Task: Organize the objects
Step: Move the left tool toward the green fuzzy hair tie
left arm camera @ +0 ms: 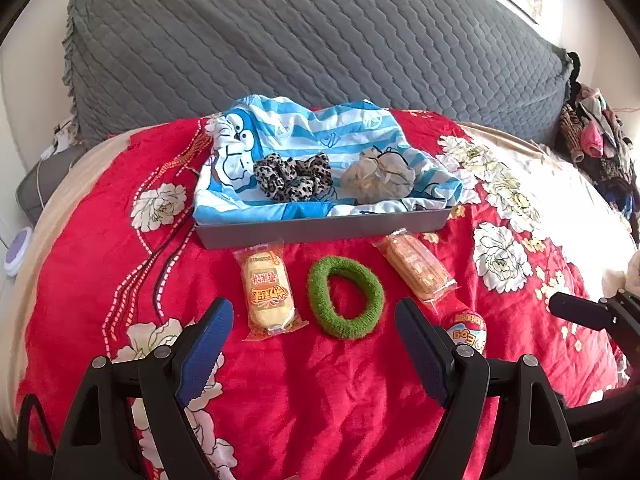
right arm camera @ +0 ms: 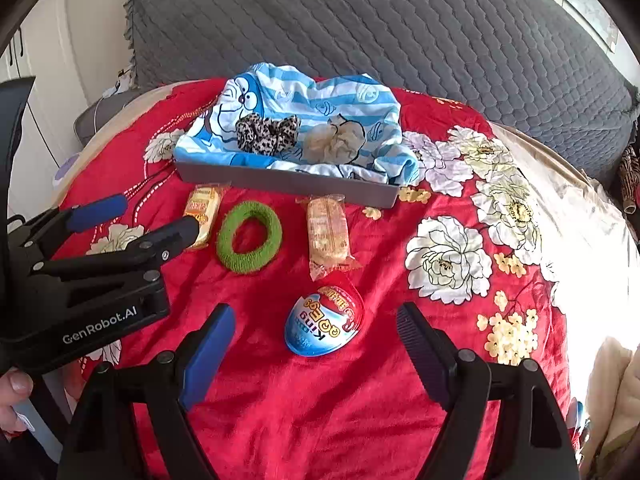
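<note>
A grey tray [left arm camera: 320, 232] [right arm camera: 288, 182] lined with blue striped cloth holds a leopard scrunchie [left arm camera: 294, 178] [right arm camera: 266, 130] and a beige scrunchie [left arm camera: 378, 178] [right arm camera: 336, 142]. In front lie a yellow snack pack [left arm camera: 268, 290] [right arm camera: 202, 210], a green scrunchie [left arm camera: 345, 297] [right arm camera: 249, 237], an orange snack pack [left arm camera: 416, 266] [right arm camera: 328, 234] and a toy egg [left arm camera: 466, 330] [right arm camera: 325, 322]. My left gripper [left arm camera: 314, 350] [right arm camera: 144, 220] is open and empty just short of the green scrunchie. My right gripper [right arm camera: 316, 354] is open and empty around the egg's near side.
The items lie on a red floral blanket [left arm camera: 320, 380] [right arm camera: 320, 400] on a bed. A grey quilted headboard cover [left arm camera: 300, 40] [right arm camera: 380, 32] rises behind. A pile of clothes [left arm camera: 592, 136] sits at the far right. A round purple-white device [left arm camera: 18, 250] is off the left edge.
</note>
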Motion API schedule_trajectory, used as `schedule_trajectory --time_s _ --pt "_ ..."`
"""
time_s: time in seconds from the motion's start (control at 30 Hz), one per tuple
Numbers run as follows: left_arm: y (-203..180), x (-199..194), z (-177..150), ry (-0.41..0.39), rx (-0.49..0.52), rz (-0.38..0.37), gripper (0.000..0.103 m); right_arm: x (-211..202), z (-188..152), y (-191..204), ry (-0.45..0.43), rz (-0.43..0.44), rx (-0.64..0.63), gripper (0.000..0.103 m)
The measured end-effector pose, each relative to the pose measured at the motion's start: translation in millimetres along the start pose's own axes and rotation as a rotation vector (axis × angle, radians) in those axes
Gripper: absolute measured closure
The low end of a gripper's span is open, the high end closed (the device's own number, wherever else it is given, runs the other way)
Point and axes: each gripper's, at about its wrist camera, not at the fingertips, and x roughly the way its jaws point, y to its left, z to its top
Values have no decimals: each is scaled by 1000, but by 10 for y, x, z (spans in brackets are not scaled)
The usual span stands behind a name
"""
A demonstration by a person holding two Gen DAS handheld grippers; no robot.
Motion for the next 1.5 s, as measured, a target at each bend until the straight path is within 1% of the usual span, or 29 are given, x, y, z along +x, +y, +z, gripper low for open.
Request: schedule_trajectory --time_s 0.1,0.17,0.23,0.5,0.6,0.63,0.73,1.0,1.13,1.23,1.33,1.5 --pt "-6 27 -11 8 0 -3 19 32 -13 -6 8 -7 2 20" --pt "-7 34 -20 8 1 -2 19 52 -21 -9 13 -17 5 15" --pt "-9 39 -24 8 0 -4 19 59 -28 -15 12 -22 9 14" --pt "-10 50 -29 11 -1 -2 19 97 -43 -52 25 -9 30 8" --pt "-6 54 -32 10 -2 -1 17 119 -60 -55 31 -10 32 5" --pt "-6 55 -31 11 -3 1 14 127 -67 -57 34 -13 34 4" --pt "-3 68 -40 14 -8 -4 9 159 -83 -74 45 -14 44 4" --pt "-29 131 -67 25 -9 -14 7 211 -110 -106 57 -6 64 4" --pt "-33 183 -73 30 -18 -9 1 236 -116 -114 64 0 67 4" --pt "-9 248 -57 42 -29 2 1 257 -120 -108 68 4 66 4" --pt "6 316 -55 57 -52 -2 1 282 -127 -113 72 4 67 4" --pt "-46 388 -72 71 -56 -29 1 345 -132 -144 84 -1 79 4"
